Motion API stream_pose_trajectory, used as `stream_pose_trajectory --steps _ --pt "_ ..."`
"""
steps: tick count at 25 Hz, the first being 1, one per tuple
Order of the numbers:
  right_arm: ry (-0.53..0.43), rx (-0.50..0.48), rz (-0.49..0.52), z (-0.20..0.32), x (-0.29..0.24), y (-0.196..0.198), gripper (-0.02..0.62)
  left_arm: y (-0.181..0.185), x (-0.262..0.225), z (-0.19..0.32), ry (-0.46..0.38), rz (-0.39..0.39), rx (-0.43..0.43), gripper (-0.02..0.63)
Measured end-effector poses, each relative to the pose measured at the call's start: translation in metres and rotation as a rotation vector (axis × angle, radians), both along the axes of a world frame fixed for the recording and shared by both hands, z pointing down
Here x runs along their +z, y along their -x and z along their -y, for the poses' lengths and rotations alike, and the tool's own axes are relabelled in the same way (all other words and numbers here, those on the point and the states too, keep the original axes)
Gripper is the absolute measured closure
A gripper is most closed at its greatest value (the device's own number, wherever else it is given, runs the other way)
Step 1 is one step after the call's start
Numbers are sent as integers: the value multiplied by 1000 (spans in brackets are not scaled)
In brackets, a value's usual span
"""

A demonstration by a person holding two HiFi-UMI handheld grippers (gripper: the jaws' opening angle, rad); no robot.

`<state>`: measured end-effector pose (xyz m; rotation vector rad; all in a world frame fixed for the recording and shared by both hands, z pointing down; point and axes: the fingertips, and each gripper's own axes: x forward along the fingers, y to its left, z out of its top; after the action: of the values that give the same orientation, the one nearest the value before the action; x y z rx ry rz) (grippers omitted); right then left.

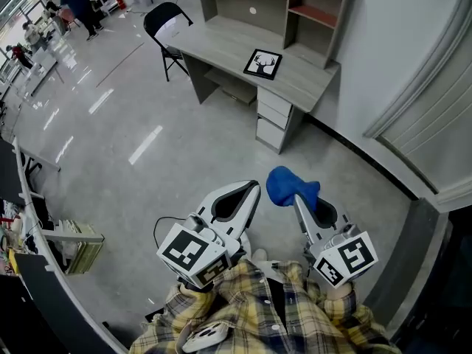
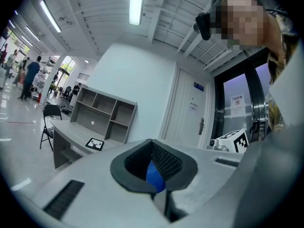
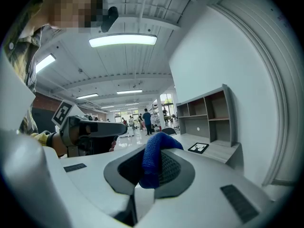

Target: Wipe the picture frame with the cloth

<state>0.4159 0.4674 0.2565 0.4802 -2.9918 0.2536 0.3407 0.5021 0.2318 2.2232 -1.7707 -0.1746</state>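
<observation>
Both jaws of my right gripper (image 1: 299, 198) are pinched onto the crumpled blue cloth (image 1: 288, 185), held up near my chest. My left gripper (image 1: 254, 189) beside it is closed on nothing. The black rectangular picture frame (image 1: 263, 63) with a deer print lies flat on the grey wooden tabletop (image 1: 221, 44), well away across the floor.

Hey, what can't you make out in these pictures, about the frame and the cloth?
- Picture frame: too small and far off in every view to show dust or smudges.
- Cloth: lower end hidden between the right gripper's jaws in the right gripper view, so its full size is unclear.
- Frame's underside: hidden against the desk in the head view.
</observation>
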Motion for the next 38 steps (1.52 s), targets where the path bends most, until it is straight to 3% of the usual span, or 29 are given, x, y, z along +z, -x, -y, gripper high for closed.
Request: stream_pose_trajectory --steps 7,19,29,38 --pt "1 -8 -13 42 2 63 554 66 -1 44 0 2 -17 603" --pt "30 51 -47 118 7 191 554 195 3 122 -6 4 63 603" --pt "70 106 -86 163 25 239 554 262 27 159 39 -32 48 603" --pt "80 90 -78 258 38 280 554 304 40 251 52 -21 24 603"
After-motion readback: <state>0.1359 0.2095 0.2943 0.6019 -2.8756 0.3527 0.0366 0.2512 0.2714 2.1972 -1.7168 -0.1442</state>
